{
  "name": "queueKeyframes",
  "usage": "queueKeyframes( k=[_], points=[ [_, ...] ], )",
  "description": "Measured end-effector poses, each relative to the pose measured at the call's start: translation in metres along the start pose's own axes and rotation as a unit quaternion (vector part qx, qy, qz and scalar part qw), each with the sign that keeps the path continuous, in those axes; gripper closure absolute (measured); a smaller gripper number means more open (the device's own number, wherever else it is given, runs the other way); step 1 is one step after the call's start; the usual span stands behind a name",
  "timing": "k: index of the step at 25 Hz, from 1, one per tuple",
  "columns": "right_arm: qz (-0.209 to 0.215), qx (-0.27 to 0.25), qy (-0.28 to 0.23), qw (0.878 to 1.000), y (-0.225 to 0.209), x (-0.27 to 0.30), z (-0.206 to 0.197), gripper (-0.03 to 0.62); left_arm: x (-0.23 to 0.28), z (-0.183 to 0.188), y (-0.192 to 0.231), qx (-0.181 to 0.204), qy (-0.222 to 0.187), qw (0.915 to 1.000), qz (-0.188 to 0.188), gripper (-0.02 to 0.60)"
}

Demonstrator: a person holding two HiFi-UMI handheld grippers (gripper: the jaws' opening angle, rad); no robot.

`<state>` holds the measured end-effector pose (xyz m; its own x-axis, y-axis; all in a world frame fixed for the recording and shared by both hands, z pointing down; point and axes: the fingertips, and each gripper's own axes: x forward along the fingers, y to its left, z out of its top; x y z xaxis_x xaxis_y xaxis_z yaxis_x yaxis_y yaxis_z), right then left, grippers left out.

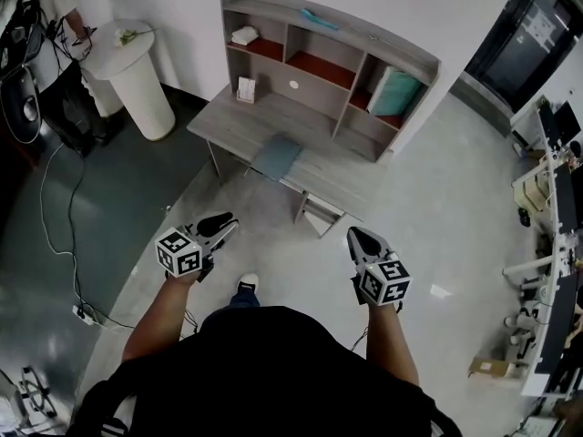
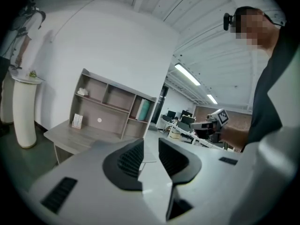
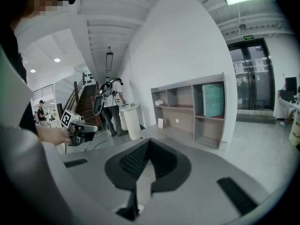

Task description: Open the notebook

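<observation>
The grey-blue notebook (image 1: 276,157) lies flat near the front edge of the desk (image 1: 232,116). It is well ahead of both grippers and touches neither. The left gripper (image 1: 223,224) has its jaws spread, with only air in the gap. The right gripper (image 1: 358,237) has its jaws pressed together at the tips and is empty. Beyond the notebook, a shelf unit (image 1: 328,57) stands on the desk.

The notebook (image 1: 276,156) on the desk (image 1: 232,121) is too small to tell if it is shut. The white thing (image 1: 244,35) up in the desk's left shelf is too small to name. Far left of the desk, a person (image 1: 62,3) is cut off.
</observation>
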<state>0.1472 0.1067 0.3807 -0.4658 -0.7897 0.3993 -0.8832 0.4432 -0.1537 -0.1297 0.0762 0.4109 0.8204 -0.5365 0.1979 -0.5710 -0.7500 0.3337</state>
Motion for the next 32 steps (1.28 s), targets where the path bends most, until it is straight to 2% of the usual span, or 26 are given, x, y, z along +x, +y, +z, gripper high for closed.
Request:
queueKeyframes(
  k=[15, 32],
  points=[
    [-0.011, 0.015, 0.023, 1.000, 0.009, 0.083, 0.014, 0.594, 0.033, 0.019, 0.087, -0.017, 0.021, 0.9991, -0.031, 0.477],
    [-0.042, 0.044, 0.038, 0.997, 0.006, 0.135, 0.022, 0.594, 0.076, 0.037, 0.151, -0.017, 0.038, 0.9959, -0.080, 0.477]
  ],
)
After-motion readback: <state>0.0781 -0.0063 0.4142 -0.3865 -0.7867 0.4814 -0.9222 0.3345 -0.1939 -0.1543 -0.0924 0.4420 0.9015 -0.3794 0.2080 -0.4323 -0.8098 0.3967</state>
